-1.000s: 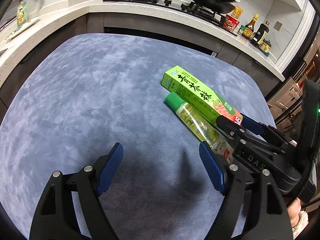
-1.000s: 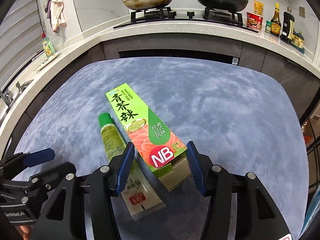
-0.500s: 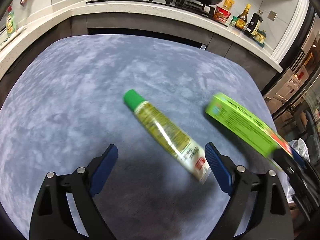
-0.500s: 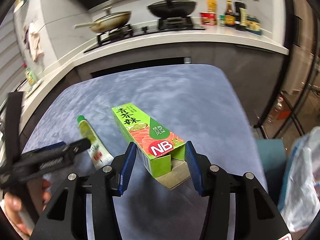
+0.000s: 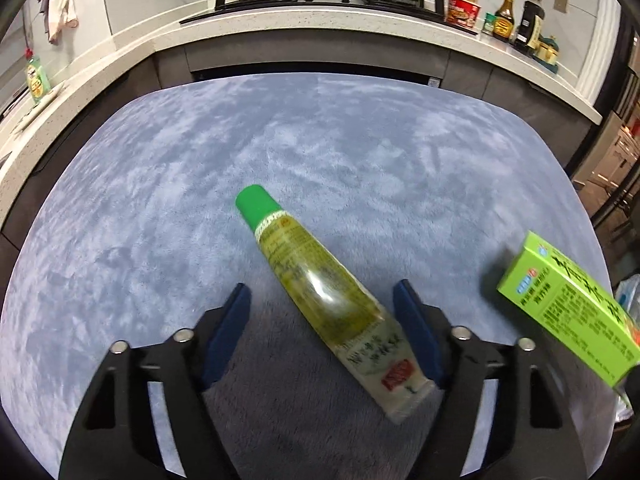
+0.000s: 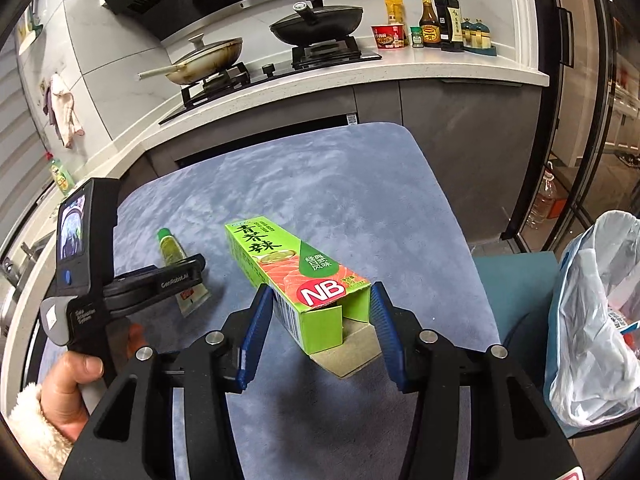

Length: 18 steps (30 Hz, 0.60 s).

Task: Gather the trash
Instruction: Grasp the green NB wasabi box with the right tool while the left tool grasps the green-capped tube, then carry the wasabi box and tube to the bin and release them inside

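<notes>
Wasabi tube (image 5: pixel 328 300) lying on grey-blue mat (image 5: pixel 160 200), bracketed untouched by the closing left gripper (image 5: pixel 326 322); wasabi carton (image 6: pixel 296 276) is clamped, lifted, in the right gripper (image 6: pixel 320 336).

white counter (image 6: pixel 400 68) | gas stove (image 6: pixel 280 68) | grey-tiled wall (image 6: pixel 120 52) | glass door (image 6: pixel 592 160)

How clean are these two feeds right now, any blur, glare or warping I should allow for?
Left wrist view: tube slightly soft, glare streak on it, green box cut off at the right edge. Right wrist view: sharp; heavy fisheye bends the counter edge; plastic bag brightly lit.
</notes>
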{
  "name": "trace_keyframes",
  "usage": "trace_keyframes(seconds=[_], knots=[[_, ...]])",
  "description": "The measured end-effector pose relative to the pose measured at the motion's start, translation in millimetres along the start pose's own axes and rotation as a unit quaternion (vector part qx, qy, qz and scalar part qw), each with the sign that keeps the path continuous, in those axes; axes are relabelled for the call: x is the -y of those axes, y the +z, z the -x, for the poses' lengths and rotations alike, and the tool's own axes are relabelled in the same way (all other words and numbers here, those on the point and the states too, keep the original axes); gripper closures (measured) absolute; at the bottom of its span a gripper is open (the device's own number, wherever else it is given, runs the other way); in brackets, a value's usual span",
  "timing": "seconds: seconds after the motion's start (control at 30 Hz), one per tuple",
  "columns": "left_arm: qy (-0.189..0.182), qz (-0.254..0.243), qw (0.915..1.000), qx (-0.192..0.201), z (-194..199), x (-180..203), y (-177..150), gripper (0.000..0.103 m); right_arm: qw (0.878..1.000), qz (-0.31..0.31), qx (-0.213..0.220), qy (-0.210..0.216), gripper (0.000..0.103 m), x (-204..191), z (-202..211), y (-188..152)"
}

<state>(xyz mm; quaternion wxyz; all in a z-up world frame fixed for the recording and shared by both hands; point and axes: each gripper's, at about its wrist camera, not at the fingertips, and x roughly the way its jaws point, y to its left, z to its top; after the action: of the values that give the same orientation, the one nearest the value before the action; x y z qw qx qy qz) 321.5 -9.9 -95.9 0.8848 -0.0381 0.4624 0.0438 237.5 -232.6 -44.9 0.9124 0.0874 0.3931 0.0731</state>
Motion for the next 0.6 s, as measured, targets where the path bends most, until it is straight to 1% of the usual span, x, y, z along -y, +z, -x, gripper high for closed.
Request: trace_keyframes(seconds=[0.03,0.1,0.3,0.43,0.6], knots=[[-0.005,-0.005,1.0,-0.001,3,-1,-2,0.045,1.0,-0.001,0.0,0.002,0.055,0,0,-1],[-0.017,-0.016,0.9997,-0.003,9,-1,-6,0.061,1.0,-0.001,0.0,0.003,0.055,-2,1,-4],[-0.052,-0.025,0.9983,-0.012,22,-8,-21,0.069,1.0,-0.005,0.003,0.01,0.055,-7,12,-10],[-0.081,-0.023,0.9963,-0.018,35,-16,-32,0.071,1.0,-0.008,0.01,0.012,0.055,-10,28,-16],[-0.104,-0.044,0.9936,-0.001,66,-21,-46,0.072,0.999,-0.015,0.023,0.017,0.055,-13,49,-23]])
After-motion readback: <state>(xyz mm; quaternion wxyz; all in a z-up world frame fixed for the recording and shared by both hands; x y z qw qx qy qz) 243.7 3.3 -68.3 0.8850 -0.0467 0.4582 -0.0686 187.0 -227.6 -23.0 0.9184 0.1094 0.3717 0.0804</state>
